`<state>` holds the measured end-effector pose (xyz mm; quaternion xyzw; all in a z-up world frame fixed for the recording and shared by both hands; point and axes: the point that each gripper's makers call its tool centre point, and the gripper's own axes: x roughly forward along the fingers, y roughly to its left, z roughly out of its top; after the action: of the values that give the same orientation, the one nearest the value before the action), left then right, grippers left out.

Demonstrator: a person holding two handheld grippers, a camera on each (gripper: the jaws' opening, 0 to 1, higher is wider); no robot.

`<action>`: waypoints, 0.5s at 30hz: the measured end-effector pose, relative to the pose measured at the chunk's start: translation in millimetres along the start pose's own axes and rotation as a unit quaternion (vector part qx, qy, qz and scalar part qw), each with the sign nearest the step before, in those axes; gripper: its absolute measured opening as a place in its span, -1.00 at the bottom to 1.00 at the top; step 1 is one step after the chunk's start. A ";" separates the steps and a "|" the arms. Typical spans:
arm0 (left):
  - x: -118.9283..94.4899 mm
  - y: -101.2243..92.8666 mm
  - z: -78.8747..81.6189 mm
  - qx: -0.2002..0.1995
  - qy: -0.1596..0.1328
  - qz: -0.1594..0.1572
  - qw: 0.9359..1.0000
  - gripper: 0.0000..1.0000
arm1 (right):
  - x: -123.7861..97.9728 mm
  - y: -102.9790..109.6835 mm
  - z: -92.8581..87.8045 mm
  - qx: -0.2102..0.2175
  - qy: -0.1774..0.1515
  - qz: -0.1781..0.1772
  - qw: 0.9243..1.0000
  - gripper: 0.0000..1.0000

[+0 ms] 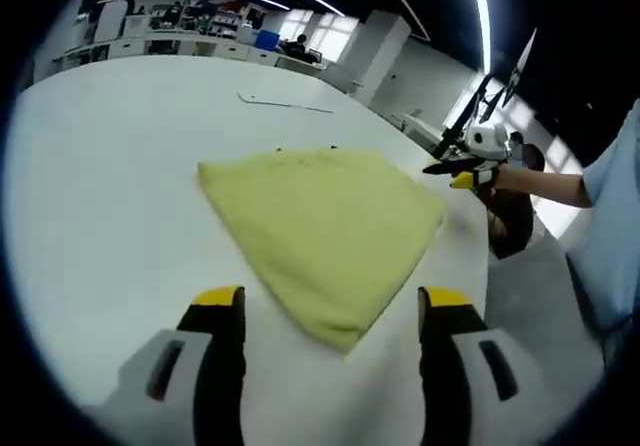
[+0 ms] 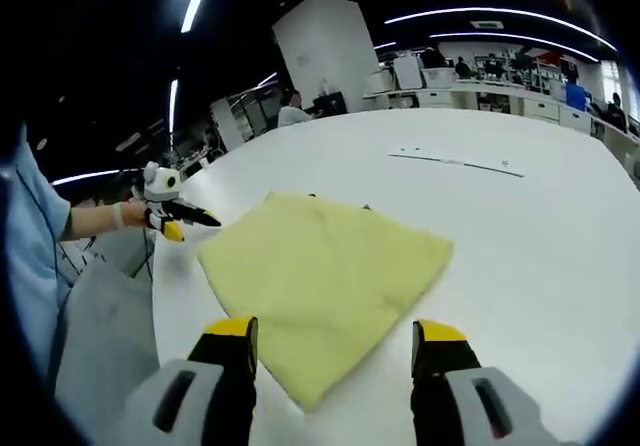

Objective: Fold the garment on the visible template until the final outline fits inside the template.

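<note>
We record the yellow garment (image 1: 325,236) lying flat on the white table (image 1: 110,196), folded into a compact, roughly four-sided pad with one corner pointing toward each gripper's camera. In the left gripper view the left gripper (image 1: 333,311) hovers above the table with its jaws spread wide and nothing between them; the near corner of the garment sits between the tips but below them, apart from both. In the right gripper view the right gripper (image 2: 335,341) is likewise released, jaws apart, straddling the near corner without touching it. Each gripper also appears small at the table edge in the other's view, held off the cloth. Thin dark lines (image 2: 455,163) on the far table, and small marks just past the garment's far edge, may belong to the template; we cannot tell its full outline. We judge the tools are held back and open so the garment lies undisturbed and fully visible for checking its fit.
</note>
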<state>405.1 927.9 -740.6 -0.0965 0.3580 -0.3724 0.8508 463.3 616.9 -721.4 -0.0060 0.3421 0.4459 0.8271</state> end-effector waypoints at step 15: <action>-8.5 -11.7 -22.9 -0.005 0.010 0.002 1.000 0.12 | -8.2 17.1 -18.7 0.006 0.008 0.006 1.000 0.22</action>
<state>379.0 928.0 -747.6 -0.0964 0.3685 -0.3695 0.8476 437.2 615.2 -726.0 -0.0023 0.3510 0.4489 0.8218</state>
